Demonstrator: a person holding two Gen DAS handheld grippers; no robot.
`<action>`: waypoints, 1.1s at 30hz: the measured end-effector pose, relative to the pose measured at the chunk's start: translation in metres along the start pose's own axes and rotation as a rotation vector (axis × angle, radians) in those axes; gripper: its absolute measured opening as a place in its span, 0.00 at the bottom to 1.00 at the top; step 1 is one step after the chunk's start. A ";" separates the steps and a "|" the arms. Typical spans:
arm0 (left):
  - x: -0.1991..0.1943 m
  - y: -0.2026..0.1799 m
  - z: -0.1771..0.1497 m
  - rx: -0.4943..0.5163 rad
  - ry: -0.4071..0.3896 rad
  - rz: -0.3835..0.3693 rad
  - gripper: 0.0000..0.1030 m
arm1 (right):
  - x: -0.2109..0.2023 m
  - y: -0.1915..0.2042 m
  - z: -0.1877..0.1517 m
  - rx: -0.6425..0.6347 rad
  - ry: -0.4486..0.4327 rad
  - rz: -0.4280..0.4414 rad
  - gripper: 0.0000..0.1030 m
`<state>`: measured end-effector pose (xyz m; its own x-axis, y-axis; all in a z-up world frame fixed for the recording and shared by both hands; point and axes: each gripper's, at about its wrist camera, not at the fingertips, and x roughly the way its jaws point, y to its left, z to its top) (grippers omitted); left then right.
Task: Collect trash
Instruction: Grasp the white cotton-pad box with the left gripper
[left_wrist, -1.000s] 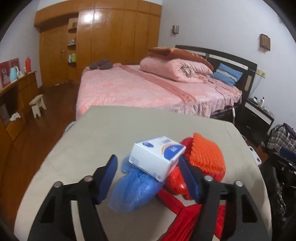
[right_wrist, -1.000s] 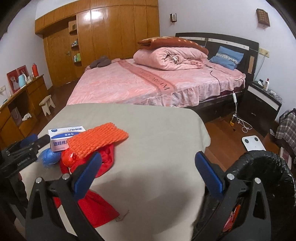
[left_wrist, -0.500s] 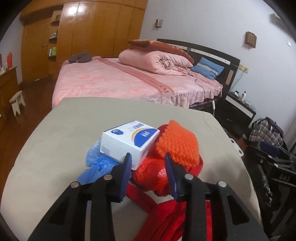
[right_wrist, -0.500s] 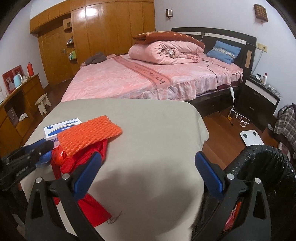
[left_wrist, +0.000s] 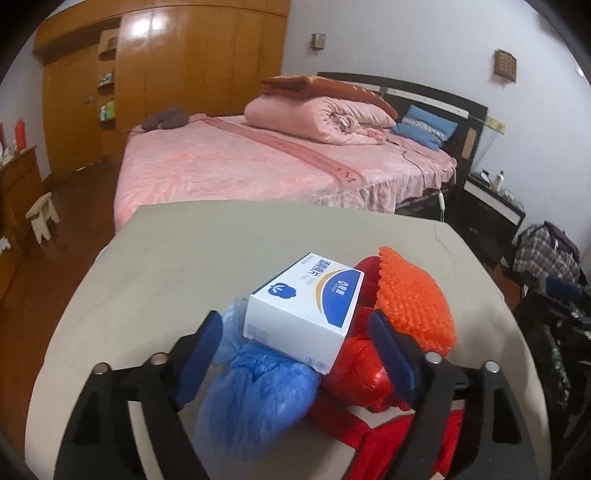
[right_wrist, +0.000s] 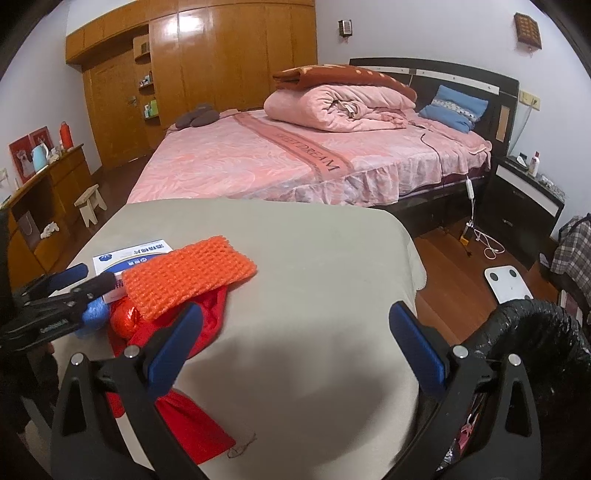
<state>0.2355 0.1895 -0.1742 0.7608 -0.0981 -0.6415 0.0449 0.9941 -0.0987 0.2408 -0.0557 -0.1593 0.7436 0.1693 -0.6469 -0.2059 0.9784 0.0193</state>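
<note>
Both tongs gape released: our left gripper (left_wrist: 295, 341) straddles the white box (left_wrist: 306, 308) resting on the blue plastic bag (left_wrist: 255, 391). We judge the box could slide off when we squeeze. Right of it, orange mesh (left_wrist: 413, 299) crowds; our right gripper (right_wrist: 295, 343) hovers beside the black bin (right_wrist: 535, 343).

A white-and-blue carton (left_wrist: 304, 308) rests tilted on a crumpled blue plastic bag (left_wrist: 255, 395) and a shiny red foil wad (left_wrist: 354, 373). An orange foam net sleeve (left_wrist: 413, 299) lies beside the carton, over red fabric (right_wrist: 192, 428). A black-lined trash bin (right_wrist: 532, 339) stands at the table edge.
</note>
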 end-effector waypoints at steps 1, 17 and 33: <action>0.004 -0.001 0.001 0.012 0.007 -0.004 0.82 | 0.000 0.000 0.000 -0.002 0.001 0.000 0.95; -0.006 -0.020 -0.007 -0.007 0.024 -0.105 0.65 | 0.005 0.002 -0.006 0.002 0.023 -0.007 0.95; 0.018 -0.016 0.003 -0.055 0.057 -0.049 0.53 | 0.005 -0.001 -0.007 0.005 0.017 -0.006 0.95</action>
<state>0.2500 0.1720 -0.1818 0.7203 -0.1507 -0.6771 0.0444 0.9841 -0.1718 0.2402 -0.0571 -0.1680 0.7340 0.1616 -0.6596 -0.1982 0.9800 0.0195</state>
